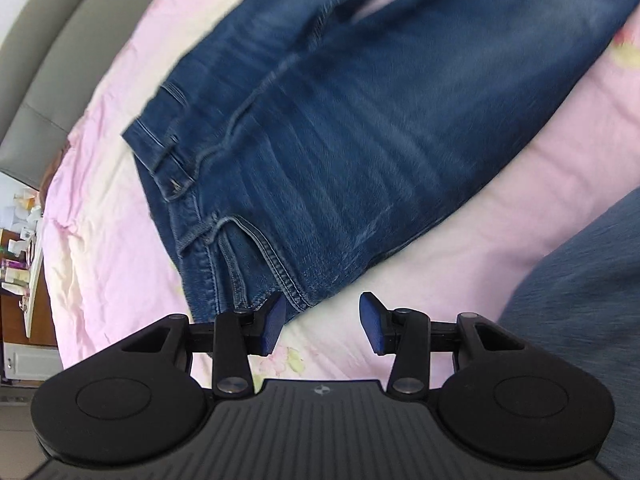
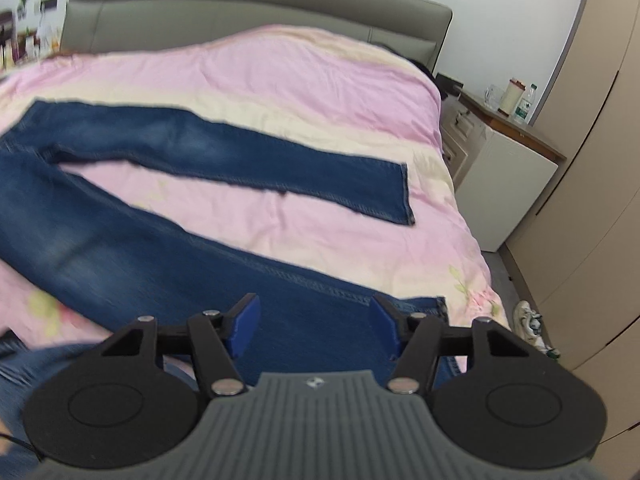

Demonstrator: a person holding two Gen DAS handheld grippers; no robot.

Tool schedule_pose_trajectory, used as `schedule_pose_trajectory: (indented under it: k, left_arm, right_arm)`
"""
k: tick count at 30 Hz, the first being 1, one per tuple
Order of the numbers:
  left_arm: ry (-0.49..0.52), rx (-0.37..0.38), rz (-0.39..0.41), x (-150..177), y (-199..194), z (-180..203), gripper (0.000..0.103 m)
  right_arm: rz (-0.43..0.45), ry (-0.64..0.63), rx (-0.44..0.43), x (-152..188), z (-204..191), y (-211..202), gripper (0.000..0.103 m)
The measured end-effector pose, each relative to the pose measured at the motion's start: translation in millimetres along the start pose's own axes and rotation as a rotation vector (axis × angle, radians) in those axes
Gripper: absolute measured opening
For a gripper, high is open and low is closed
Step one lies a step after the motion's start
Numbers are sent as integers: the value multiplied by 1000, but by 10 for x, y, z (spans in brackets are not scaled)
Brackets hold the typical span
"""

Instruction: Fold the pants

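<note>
Denim pants [image 1: 340, 128] flat; pink bedspread [image 2: 320, 68] around.

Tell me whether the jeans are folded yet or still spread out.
Spread out, not folded. The jeans lie flat on the pink bedspread, both legs splayed apart with bedspread showing between them. Both hand-held grippers are open and hold nothing.

Soft even daylight, motion blur, fisheye-warped edges
</note>
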State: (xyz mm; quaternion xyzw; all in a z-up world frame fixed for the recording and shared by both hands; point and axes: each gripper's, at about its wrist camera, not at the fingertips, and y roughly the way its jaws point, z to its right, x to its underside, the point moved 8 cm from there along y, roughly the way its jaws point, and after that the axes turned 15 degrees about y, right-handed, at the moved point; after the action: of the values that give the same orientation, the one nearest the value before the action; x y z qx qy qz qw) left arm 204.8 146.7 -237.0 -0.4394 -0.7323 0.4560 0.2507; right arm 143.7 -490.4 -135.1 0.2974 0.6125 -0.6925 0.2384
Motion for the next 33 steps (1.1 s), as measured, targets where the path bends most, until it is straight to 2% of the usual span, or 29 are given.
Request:
schedule_pose_trajectory:
  k: [4, 7, 10, 13, 15, 17, 20, 22, 25, 27, 28, 29, 30, 33]
  left_arm:
    - [32, 45, -43, -18, 363, 43, 53]
    - [34, 37, -41, -36, 505, 36, 59]
    - [3, 24, -53, -83, 624, -29, 59]
    - [-3, -2, -67, -185, 679, -68, 50]
    - [-24, -16, -71, -214, 641, -74, 40]
    - [-82, -18, -65, -238, 583, -128, 26]
    - [-170, -45, -59, -300, 432, -191, 23]
    - [-226, -55, -57, -303, 362, -269, 22]
    - [-293, -84, -53, -319, 249, -361, 21]
    - [-325, -113, -46, -332, 141, -383, 20]
    - [-339, -122, -40, -339, 96, -414, 20]
    - [-353, -130, -33, -339, 54, -450, 19]
    - [-373, -138, -27, -339, 9, -486, 19]
    - [-436, -143, -7, -360, -99, -640, 19]
  right_arm:
    - [-56, -24, 40, 127, 248, 306, 57]
    - [-101, -48, 82, 270, 433, 515, 57]
    - [-160, -121, 105, 521, 560, 700, 57]
    - [-194, -219, 107, 771, 617, 838, 57]
    - [-204, -277, 108, 903, 638, 890, 57]
    - [-212, -316, 98, 1015, 656, 931, 57]
    - [-203, -365, 116, 1127, 703, 1001, 56]
    - [-176, -387, 107, 1130, 689, 1034, 52]
    - [-128, -438, 102, 1086, 629, 1117, 52]
    - [-138, -477, 97, 1092, 598, 1191, 51]
    - [-146, -490, 103, 1091, 594, 1214, 38]
    - [-151, -486, 101, 1070, 599, 1221, 8]
    - [-142, -469, 110, 1004, 607, 1207, 2]
    - [-53, -387, 114, 674, 653, 1106, 2]
